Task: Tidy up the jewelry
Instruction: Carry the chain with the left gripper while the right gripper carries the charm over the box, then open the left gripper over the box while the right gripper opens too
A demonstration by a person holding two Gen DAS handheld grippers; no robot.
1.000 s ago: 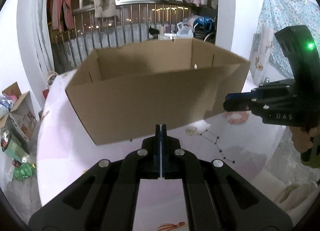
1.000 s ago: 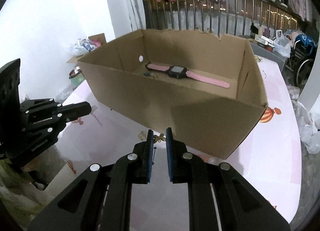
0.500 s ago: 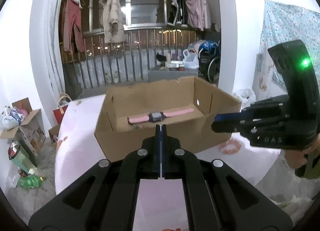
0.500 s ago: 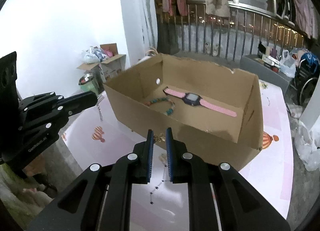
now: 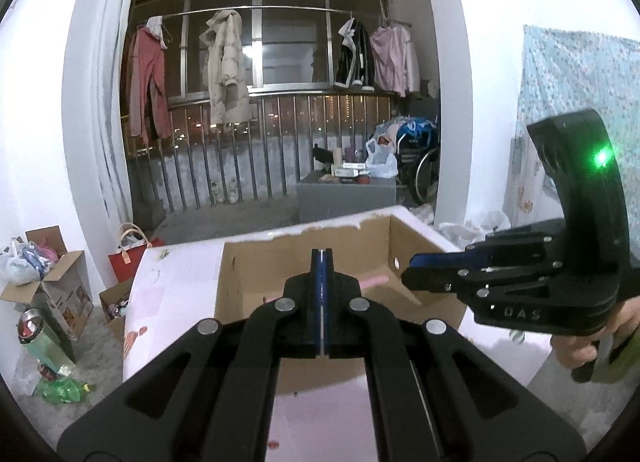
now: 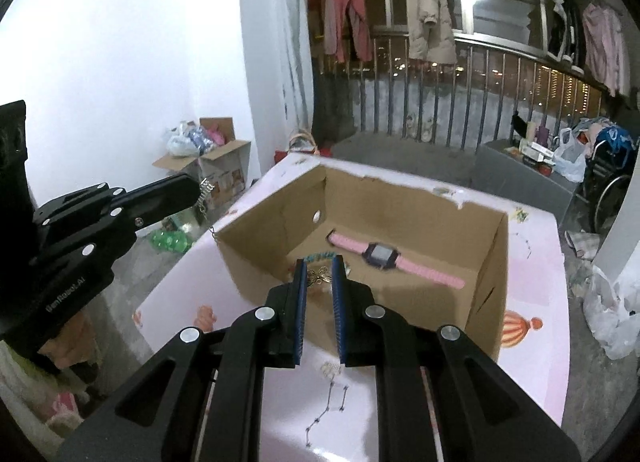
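An open cardboard box (image 6: 496, 262) stands on the pink table. Inside lie a pink watch (image 6: 384, 256) and a teal bead bracelet (image 6: 318, 256). My right gripper (image 6: 319, 276) hovers above the box's near wall, shut on a small brass butterfly charm (image 6: 319, 277). To the left of the box is my left gripper (image 6: 194, 189), shut, with a thin silver chain (image 6: 205, 191) dangling from its tip. In the left wrist view the left gripper (image 5: 322, 262) is shut in front of the box (image 5: 240, 282), hiding the watch except for a pink strap end (image 5: 374, 282). The right gripper (image 5: 412, 282) reaches in from the right.
The pink tablecloth (image 6: 532, 362) carries printed balloons and a dotted constellation line (image 6: 328, 402). Beyond the table are a balcony railing (image 6: 440, 101) with hung clothes, open cartons (image 6: 216, 157) on the floor to the left, and a wheelchair (image 6: 612, 181) to the right.
Both grippers have risen, each keeping its piece. The box has dropped lower in both views, and its inside with the watch and bracelet has come into sight.
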